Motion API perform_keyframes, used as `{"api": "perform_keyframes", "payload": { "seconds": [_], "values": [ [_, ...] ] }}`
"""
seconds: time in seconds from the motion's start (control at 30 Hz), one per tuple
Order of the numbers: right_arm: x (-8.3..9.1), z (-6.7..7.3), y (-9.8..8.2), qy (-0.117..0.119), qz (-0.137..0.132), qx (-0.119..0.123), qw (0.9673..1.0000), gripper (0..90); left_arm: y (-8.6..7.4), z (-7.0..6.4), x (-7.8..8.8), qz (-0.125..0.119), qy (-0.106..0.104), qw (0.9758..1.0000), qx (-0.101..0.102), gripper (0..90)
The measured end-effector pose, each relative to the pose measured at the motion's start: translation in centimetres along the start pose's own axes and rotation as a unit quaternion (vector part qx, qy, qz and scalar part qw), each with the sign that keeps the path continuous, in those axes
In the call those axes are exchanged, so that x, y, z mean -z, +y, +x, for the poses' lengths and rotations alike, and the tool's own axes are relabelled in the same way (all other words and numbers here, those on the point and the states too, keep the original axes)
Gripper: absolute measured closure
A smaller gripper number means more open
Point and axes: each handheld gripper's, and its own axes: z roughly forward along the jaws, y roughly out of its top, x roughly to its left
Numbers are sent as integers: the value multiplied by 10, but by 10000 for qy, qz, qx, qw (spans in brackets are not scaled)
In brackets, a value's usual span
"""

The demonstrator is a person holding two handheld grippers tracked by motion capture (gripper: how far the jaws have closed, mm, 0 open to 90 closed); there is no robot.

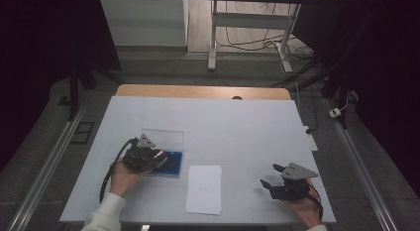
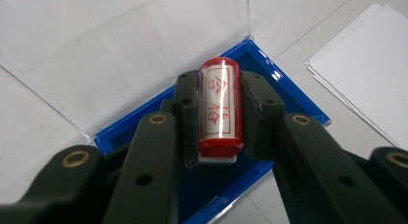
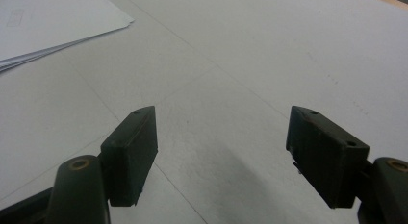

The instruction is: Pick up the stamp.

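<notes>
The left gripper (image 2: 219,113) has its two black jaws drawn in tight on a red stamp (image 2: 220,108), a short cylinder with a white label bearing red characters; the pads press on its two long sides, and the stamp lies lengthwise between them, its rounded end pointing away from the hand. Directly below the stamp sits a blue ink-pad case (image 2: 298,101), and whether the stamp's lower face touches the pad inside cannot be told. The case's clear lid (image 2: 125,46) stands open at its far side. In the high view this gripper (image 1: 159,159) is over the same blue case (image 1: 174,164), which rests on the white table (image 1: 237,122) in its left half, nearer the front edge than the far one, with the clear lid (image 1: 163,138) rising behind it. Just to the right of the case, close to the front edge, lies a stack of white paper (image 1: 204,189). The right gripper (image 3: 221,152) has its jaws spread wide with nothing between them, only bare table surface beneath. In the high view it (image 1: 270,176) sits near the front right corner, well apart from the paper, its jaws pointing left.
</notes>
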Motion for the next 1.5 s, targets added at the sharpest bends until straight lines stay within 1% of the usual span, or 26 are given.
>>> {"api": "perform_keyframes", "payload": {
  "seconds": [0.07,0.13,0.23,0.33,0.37,0.4,0.43,0.5,0.63,0.67,0.7,0.8,0.87,0.9,0.93,0.97,1.1,1.13,1.2,1.23,1.5],
  "values": [
    [0,-1,0,5,-3,18,10000,266,0,0,2,-18,-83,10000,13,696],
    [0,-1,1,29,-56,-52,10000,267,0,0,3,-45,-108,9999,8,696],
    [0,-2,2,60,-125,-90,9999,267,0,-1,7,-104,-142,9998,-9,697],
    [0,-2,3,50,-108,-85,9999,267,0,1,11,-203,-205,9996,43,697],
    [0,-1,3,64,-104,-88,9999,268,0,1,15,-251,-205,9995,48,697],
    [0,-1,2,81,-114,-95,9999,268,0,1,15,-251,-205,9995,48,697],
    [0,-1,2,57,-108,-97,9999,268,0,1,19,-321,-236,9992,62,697],
    [0,-1,2,64,-124,-102,9999,268,0,1,21,-363,-262,9990,65,697],
    [2,0,2,73,-129,-91,9998,268,3,0,34,-531,-306,9981,53,697],
    [2,0,2,82,-126,-99,9998,268,3,0,34,-531,-306,9981,53,697],
    [2,0,2,59,-124,-90,9999,269,5,0,40,-575,-309,9979,5,697],
    [3,1,2,63,-119,-86,9999,268,7,-1,46,-653,-314,9974,8,697],
    [4,1,2,63,-130,-92,9999,268,7,-2,53,-727,-337,9968,-5,697],
    [5,1,2,50,-139,-102,9998,269,8,-3,59,-793,-354,9962,-41,697],
    [5,1,1,44,-130,-90,9999,269,8,-3,59,-793,-354,9962,-41,697],
    [5,1,1,45,-125,-84,9999,269,9,-4,64,-814,-348,9960,-84,697],
    [5,0,1,37,-103,-81,9999,270,10,-5,71,-836,-321,9959,-129,697],
    [5,1,1,42,-104,-79,9999,270,10,-5,71,-851,-325,9958,-114,698],
    [5,1,1,27,-91,-66,9999,271,10,-6,71,-850,-327,9958,-116,697],
    [5,1,1,30,-88,-60,9999,271,10,-5,70,-808,-316,9961,-150,697],
    [3,2,1,70,-104,-42,9999,274,8,-3,62,-675,-311,9971,-132,697]
  ]
}}
